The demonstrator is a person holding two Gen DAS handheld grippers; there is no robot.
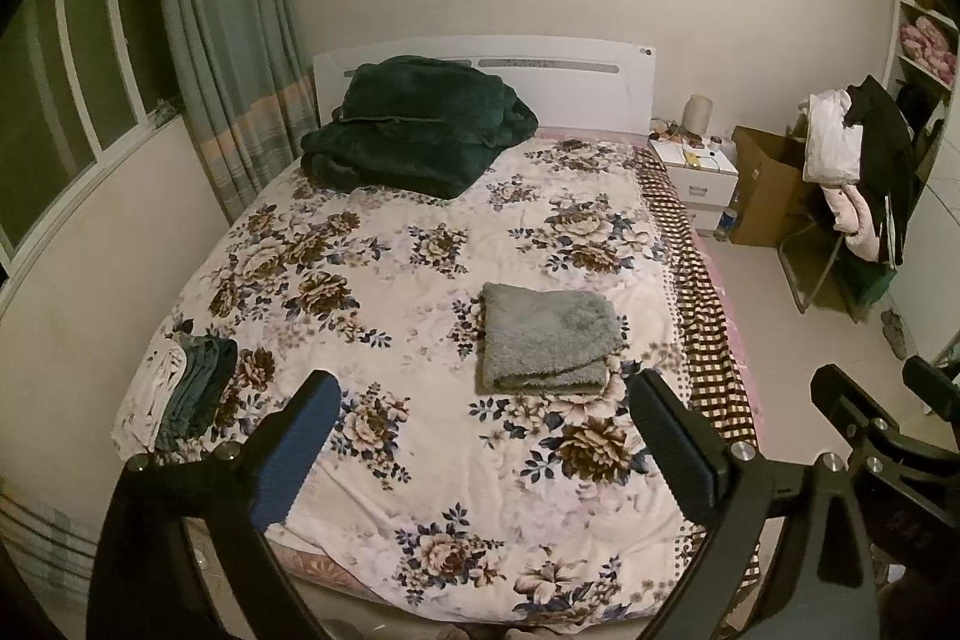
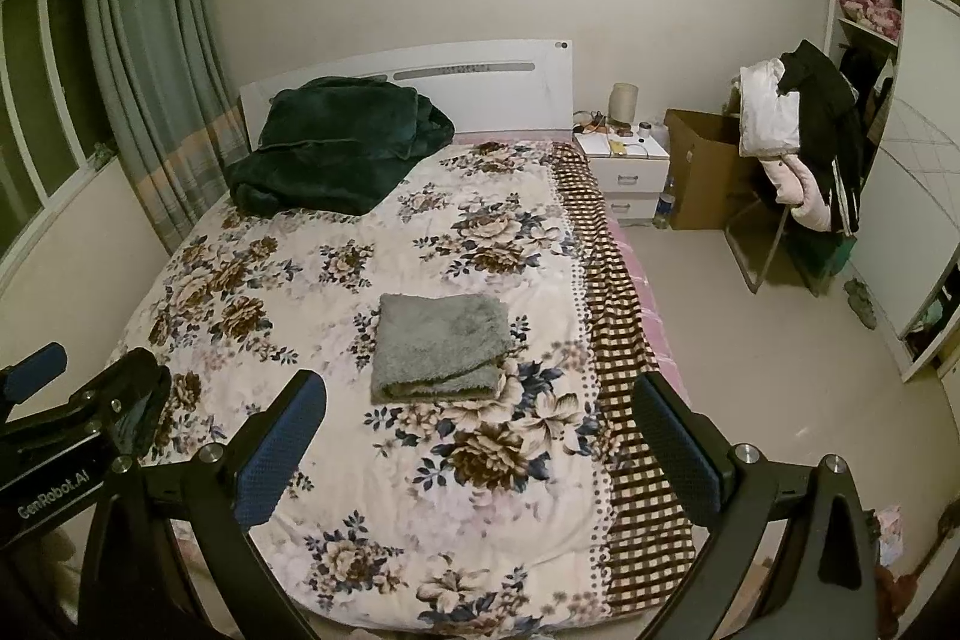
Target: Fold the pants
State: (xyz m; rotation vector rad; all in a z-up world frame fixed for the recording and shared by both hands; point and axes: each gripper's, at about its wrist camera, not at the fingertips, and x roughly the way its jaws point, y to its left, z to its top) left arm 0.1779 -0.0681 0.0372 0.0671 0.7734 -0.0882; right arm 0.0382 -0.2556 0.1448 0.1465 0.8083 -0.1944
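Grey fuzzy pants (image 1: 547, 339) lie folded into a flat rectangle on the floral bed cover (image 1: 420, 292), right of the middle. They also show in the right wrist view (image 2: 441, 346). My left gripper (image 1: 480, 394) is open and empty, held above the foot of the bed, short of the pants. My right gripper (image 2: 477, 394) is open and empty too, beside the left one, which shows at the left edge (image 2: 90, 400). The right gripper shows in the left wrist view at the right edge (image 1: 870, 400).
A dark green blanket (image 1: 414, 130) is heaped at the headboard. A stack of folded clothes (image 1: 180, 394) sits at the bed's left edge. A white nightstand (image 1: 696, 172), a cardboard box (image 1: 762, 184) and a chair with clothes (image 1: 852, 172) stand to the right.
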